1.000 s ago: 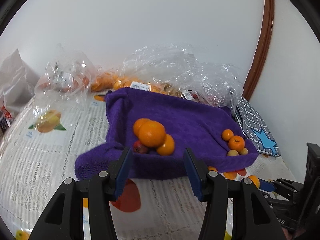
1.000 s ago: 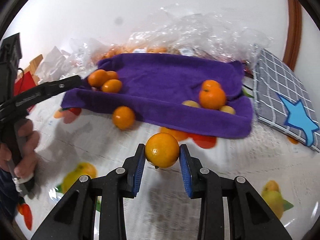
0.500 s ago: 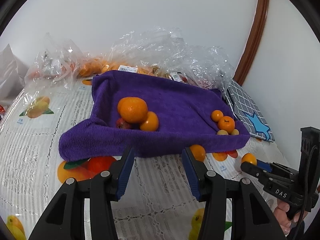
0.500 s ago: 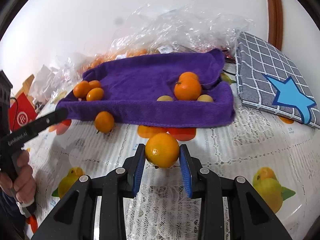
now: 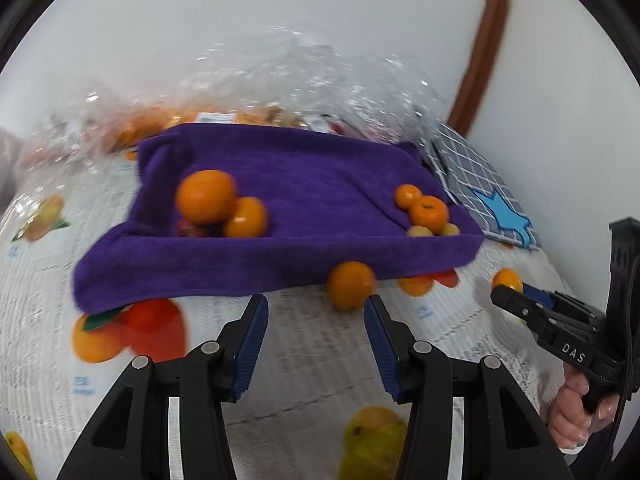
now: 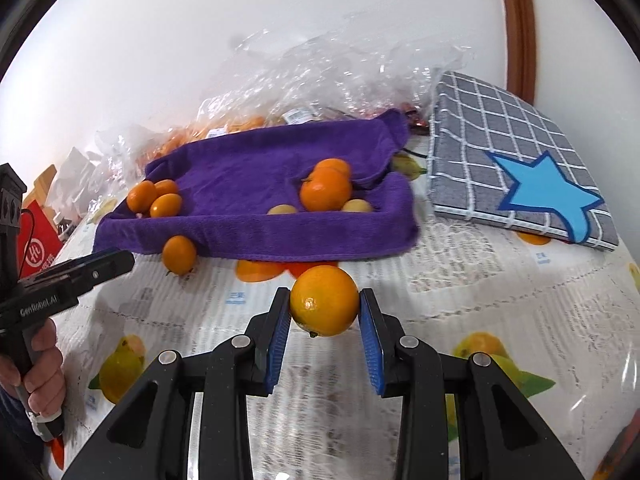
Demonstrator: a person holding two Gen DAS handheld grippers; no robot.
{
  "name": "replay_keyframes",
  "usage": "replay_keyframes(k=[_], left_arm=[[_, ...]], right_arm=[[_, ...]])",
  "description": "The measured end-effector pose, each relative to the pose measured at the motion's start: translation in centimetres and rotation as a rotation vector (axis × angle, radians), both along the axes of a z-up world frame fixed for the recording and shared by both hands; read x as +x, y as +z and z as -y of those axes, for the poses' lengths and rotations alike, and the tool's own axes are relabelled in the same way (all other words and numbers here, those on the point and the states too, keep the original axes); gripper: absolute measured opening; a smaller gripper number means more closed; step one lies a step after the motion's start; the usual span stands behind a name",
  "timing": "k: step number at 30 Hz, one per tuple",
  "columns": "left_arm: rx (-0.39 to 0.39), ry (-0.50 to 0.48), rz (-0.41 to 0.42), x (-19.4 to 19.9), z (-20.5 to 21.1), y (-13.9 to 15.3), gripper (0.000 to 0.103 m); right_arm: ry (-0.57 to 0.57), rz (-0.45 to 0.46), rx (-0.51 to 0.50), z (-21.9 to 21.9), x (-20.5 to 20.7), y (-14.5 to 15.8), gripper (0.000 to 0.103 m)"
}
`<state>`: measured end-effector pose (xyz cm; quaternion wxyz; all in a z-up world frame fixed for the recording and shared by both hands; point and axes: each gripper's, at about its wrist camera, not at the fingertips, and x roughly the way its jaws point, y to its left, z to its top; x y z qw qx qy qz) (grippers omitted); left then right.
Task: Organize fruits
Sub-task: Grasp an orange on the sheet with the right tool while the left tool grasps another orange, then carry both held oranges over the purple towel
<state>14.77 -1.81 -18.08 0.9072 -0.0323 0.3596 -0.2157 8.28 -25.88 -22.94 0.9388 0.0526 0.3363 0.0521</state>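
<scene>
A purple towel [image 6: 256,184] lies on the fruit-print tablecloth [image 6: 460,292] with its edges turned up, holding a cluster of oranges [image 6: 154,200] at its left end and another orange [image 6: 326,194] with small yellow fruits at its right; crumpled clear bags [image 6: 320,80] sit behind it and a grey checked cushion [image 6: 516,164] lies just beside its right end. The right gripper [image 6: 325,320] is closed on a held orange [image 6: 324,300] in front of the towel's near edge. The left gripper [image 5: 316,344] is wide open and empty, with a loose orange [image 5: 350,285] on the cloth just past its right fingertip, against the towel's front edge
</scene>
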Motion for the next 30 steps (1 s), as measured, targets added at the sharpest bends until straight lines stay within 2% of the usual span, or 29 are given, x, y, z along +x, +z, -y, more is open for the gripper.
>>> replay_keyframes(k=[9, 12, 14, 17, 22, 30], left_arm=[[0.04, -0.016, -0.059, 1.9, 3.2, -0.7, 0.047], [0.06, 0.002, -0.082, 2.6, 3.8, -1.1, 0.041], [0.028, -0.009, -0.107, 3.0, 3.7, -1.4, 0.03], [-0.018, -0.017, -0.117, 3.1, 3.2, -1.5, 0.03], [-0.12, -0.016, -0.078, 2.3, 1.9, -1.0, 0.03], [-0.177, 0.029, -0.032, 1.6, 0.7, -0.2, 0.03]], right_arm=[[-0.041, -0.008, 0.026, 2.5, -0.4, -0.2, 0.034], [-0.044, -0.01, 0.025, 2.5, -0.4, -0.2, 0.034], [-0.036, -0.011, 0.015, 2.2, -0.4, -0.2, 0.034], [-0.018, -0.016, 0.02, 2.2, -0.3, -0.3, 0.034], [-0.003, -0.021, 0.022, 2.1, -0.1, -0.4, 0.034], [-0.01, -0.015, 0.047, 2.4, -0.2, -0.4, 0.034]])
